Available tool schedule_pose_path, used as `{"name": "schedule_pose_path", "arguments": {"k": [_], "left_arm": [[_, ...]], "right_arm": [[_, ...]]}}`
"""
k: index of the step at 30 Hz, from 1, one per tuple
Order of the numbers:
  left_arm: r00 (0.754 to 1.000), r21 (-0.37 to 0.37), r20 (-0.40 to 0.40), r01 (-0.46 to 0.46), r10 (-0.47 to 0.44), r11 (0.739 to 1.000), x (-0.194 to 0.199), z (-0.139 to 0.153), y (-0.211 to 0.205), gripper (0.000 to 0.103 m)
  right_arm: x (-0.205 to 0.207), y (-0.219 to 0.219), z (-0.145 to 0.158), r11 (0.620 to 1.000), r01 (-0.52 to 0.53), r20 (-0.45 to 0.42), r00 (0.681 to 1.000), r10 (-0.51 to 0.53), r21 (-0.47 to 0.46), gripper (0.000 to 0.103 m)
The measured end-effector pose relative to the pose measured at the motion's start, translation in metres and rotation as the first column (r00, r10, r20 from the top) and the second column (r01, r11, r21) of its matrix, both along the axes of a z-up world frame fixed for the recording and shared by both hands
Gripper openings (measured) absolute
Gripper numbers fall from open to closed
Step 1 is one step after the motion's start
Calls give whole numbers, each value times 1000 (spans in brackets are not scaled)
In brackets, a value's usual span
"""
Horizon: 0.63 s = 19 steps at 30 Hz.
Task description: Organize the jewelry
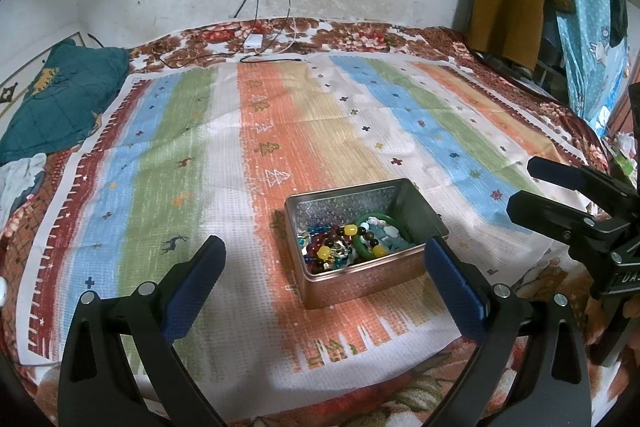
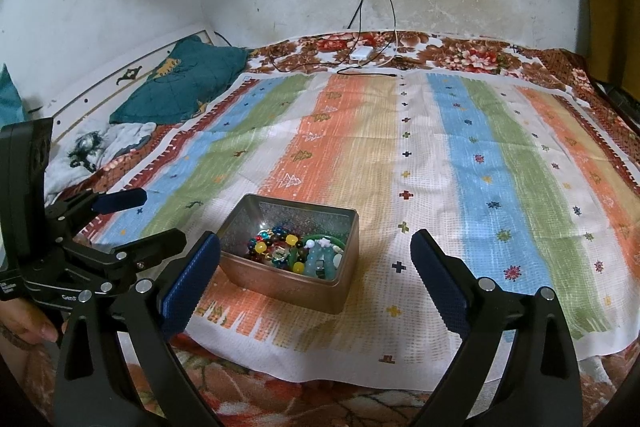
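The bead bracelets [image 1: 340,243] and green bangle [image 1: 370,227] are all sitting inside the open metal tin [image 1: 372,275] on the striped cloth [image 1: 200,155], so the tidying is looking nearly done, while the left gripper [image 1: 324,247] and right gripper [image 2: 316,247] are both hanging wide open, holding nothing.

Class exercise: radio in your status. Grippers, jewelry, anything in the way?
Left gripper open, empty. Right gripper open, empty. Jewelry all heaped in the open tin on the striped cloth. Nothing between fingers and tin.

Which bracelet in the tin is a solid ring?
The green bangle in the metal tin: one smooth unbroken hoop, unlike the bracelets strung from separate beads.
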<state>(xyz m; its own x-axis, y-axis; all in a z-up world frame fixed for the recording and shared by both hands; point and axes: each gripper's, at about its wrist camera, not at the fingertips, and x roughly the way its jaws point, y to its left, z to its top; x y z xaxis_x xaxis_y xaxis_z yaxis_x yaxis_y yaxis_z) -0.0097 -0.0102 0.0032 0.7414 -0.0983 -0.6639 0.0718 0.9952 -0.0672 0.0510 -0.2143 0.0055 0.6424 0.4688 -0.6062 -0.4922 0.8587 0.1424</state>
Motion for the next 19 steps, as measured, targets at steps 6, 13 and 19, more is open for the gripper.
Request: {"name": "schedule_pose_path", "arguments": {"k": [6, 13, 19], "left_arm": [[1000, 0, 1, 1, -1, 1000, 0, 0, 0, 97], [1000, -1, -6, 0, 0, 1000, 0, 0, -1, 97], [1000, -4, -9, 2, -2, 1000, 0, -3, -3, 97]], "right_arm": [[0, 0, 0, 1000, -1, 0, 1000, 1, -1, 98], [0, -1, 0, 1000, 0, -1, 1000, 0, 0, 98], [0, -1, 0, 1000, -1, -1, 1000, 1, -1, 98]]}}
